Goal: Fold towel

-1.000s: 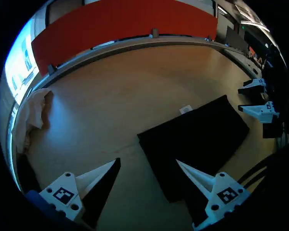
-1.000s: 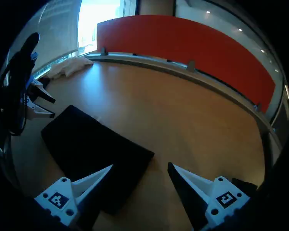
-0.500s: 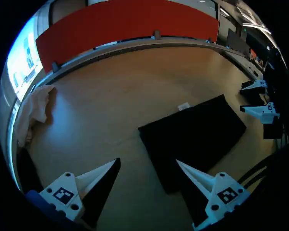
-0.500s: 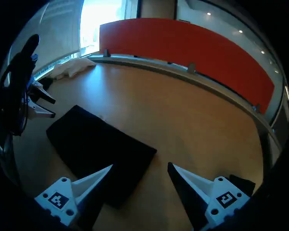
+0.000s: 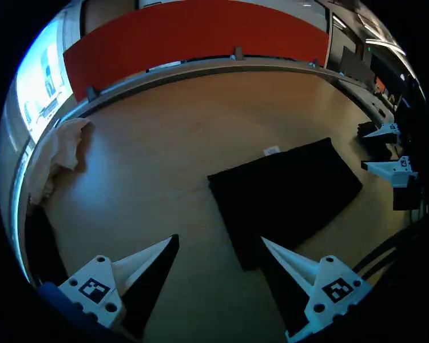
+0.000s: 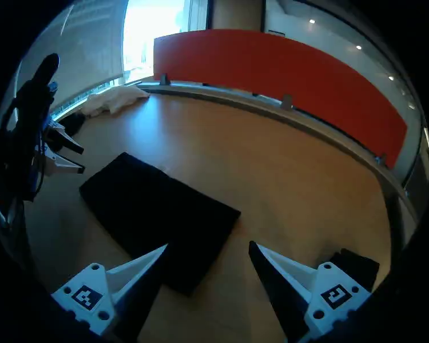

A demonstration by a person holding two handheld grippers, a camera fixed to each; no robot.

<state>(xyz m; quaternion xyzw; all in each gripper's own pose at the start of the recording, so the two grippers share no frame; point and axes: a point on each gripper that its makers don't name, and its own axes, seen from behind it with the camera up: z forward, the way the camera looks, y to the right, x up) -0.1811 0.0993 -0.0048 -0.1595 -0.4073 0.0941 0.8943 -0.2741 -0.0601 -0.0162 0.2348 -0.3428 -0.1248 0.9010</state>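
You are working over a wide, bare wooden tabletop [image 5: 157, 160] in a dim room. Closest in, your left gripper [image 5: 219, 239] hangs above the wood with its fingers spread wide and nothing between them. Your right gripper [image 6: 209, 246] is equally wide and empty.

Just beyond both sets of fingertips lies the black towel [image 5: 283, 197], flat on the table as a neat rectangle. In the left gripper view its near short edge sits under your right-hand finger. In the right gripper view one corner lies just ahead of the left-hand finger. Its long axis runs from one gripper toward the other, so each of you faces a short end.

Expect it to be light, soft and limp. It will sag and drape once lifted, so take it by the corners of a short edge and pinch well in from the hem. The dark cloth hides any layers, so I cannot tell if it is already doubled.

A small white tag [image 5: 271, 150] lies at its far long edge. Farther off, a pale crumpled cloth [image 5: 57, 154] rests at the table's rim, under the red partition [image 5: 197, 28].
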